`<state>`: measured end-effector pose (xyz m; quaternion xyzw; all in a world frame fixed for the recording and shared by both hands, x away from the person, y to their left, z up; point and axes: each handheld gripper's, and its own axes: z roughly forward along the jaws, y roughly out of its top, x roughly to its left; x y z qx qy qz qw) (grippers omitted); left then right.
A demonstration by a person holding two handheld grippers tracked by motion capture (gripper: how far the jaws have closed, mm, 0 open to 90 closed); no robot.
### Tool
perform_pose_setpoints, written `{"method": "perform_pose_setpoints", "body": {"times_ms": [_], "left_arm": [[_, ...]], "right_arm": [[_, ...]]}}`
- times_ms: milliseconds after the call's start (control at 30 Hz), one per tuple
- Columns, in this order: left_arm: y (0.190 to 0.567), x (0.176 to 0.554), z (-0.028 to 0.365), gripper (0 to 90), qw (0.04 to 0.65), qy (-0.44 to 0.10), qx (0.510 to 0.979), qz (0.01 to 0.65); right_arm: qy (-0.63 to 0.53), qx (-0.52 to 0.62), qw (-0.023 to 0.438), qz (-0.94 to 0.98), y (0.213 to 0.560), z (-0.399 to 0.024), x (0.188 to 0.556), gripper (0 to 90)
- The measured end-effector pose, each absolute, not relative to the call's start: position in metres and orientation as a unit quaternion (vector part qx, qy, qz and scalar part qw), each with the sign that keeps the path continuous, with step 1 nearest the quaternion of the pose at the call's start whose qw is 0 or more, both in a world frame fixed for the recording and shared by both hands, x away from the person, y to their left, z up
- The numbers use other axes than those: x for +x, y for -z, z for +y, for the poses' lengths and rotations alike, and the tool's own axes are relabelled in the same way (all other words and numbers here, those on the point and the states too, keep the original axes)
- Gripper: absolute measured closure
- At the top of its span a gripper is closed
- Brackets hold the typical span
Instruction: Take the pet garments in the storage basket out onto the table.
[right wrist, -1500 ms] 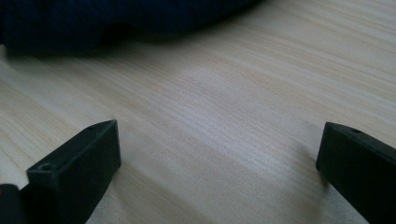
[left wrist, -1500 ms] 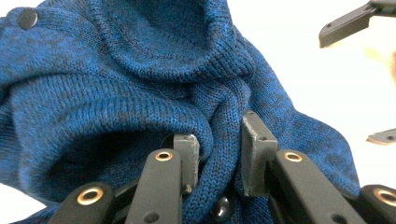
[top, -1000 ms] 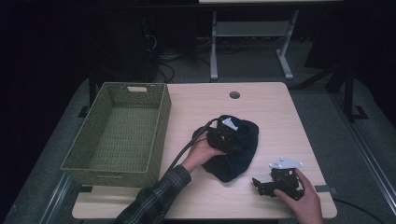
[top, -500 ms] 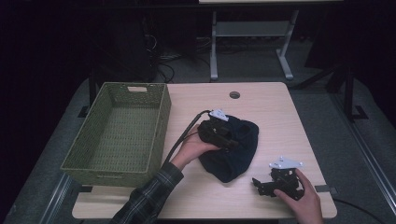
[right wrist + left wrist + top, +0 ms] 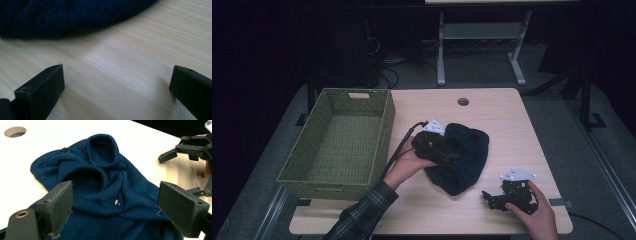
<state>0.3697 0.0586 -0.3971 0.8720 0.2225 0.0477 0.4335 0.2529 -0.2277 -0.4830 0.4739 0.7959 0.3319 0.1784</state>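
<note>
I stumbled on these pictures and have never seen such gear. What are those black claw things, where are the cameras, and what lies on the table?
A person sits at a wooden table with a hand-held two-jaw gripper in each hand. One camera looks down from above; one more rides on each gripper, looking along its jaws. The left gripper, jaws open, hovers at a crumpled dark blue knitted garment. The right gripper, also open, rests near the table's front edge, holding nothing. A green woven basket stands at the left.

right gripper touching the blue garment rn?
Apart. In the right gripper view, bare table lies between the open jaws and the blue garment farther ahead; the high view shows the right gripper clear of the cloth.
</note>
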Motion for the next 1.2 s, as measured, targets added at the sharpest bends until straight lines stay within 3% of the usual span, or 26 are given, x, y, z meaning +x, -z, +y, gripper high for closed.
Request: {"method": "perform_pose_setpoints", "body": {"times_ms": [667,1200], "left_arm": [[0.414,0.325,0.1,13.0,0.434,-0.072,0.863,0.247],[0.443,0.303,0.114,12.8,0.389,-0.09,0.878,0.264]], "right_arm": [[-0.332,0.474,0.178,0.796,0.483,-0.228,0.253,0.0],[-0.332,0.474,0.178,0.796,0.483,-0.228,0.253,0.0]]}}
